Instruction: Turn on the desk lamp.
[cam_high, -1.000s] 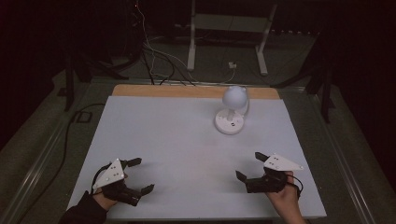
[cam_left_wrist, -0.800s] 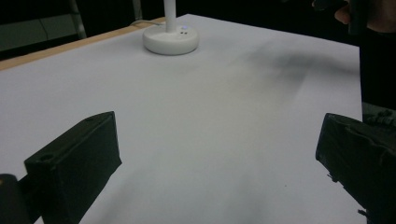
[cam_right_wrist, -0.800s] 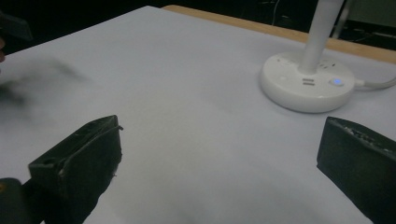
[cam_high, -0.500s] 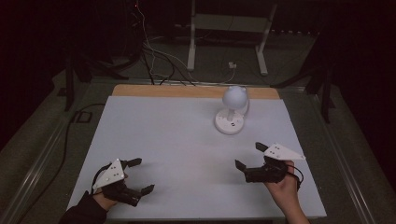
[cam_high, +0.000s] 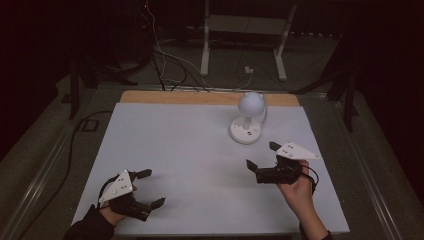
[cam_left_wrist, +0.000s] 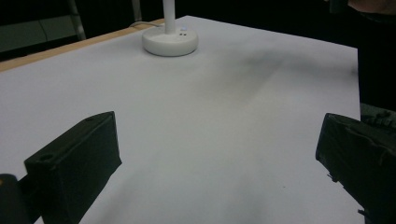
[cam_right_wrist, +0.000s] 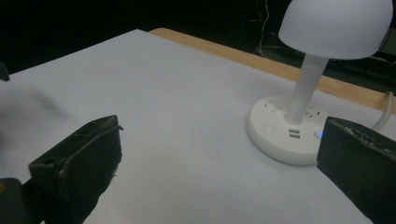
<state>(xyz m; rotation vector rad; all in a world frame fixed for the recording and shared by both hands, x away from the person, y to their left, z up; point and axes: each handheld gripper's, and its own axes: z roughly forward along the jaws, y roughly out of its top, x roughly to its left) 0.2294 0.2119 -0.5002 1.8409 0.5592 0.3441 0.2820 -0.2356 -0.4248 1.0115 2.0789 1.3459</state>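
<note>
A small white desk lamp (cam_high: 248, 117) with a round shade and a round base stands at the back right of the white table (cam_high: 190, 150). Its base (cam_right_wrist: 287, 135) carries sockets, USB ports and a small blue light; its shade (cam_right_wrist: 337, 24) hangs above. My right gripper (cam_high: 261, 156) is open a little in front of the lamp, nothing between its jaws. My left gripper (cam_high: 151, 188) rests open at the front left of the table, empty. In the left gripper view the lamp base (cam_left_wrist: 170, 43) sits far off.
A wooden strip (cam_high: 200, 98) runs along the table's far edge. Cables (cam_high: 170, 65) and a white stand's legs (cam_high: 245, 45) lie on the dark floor behind. The lamp's cord (cam_right_wrist: 385, 116) trails off the back.
My right gripper has moved forward and left toward the lamp, lifting slightly. The left gripper has stayed where it was.
</note>
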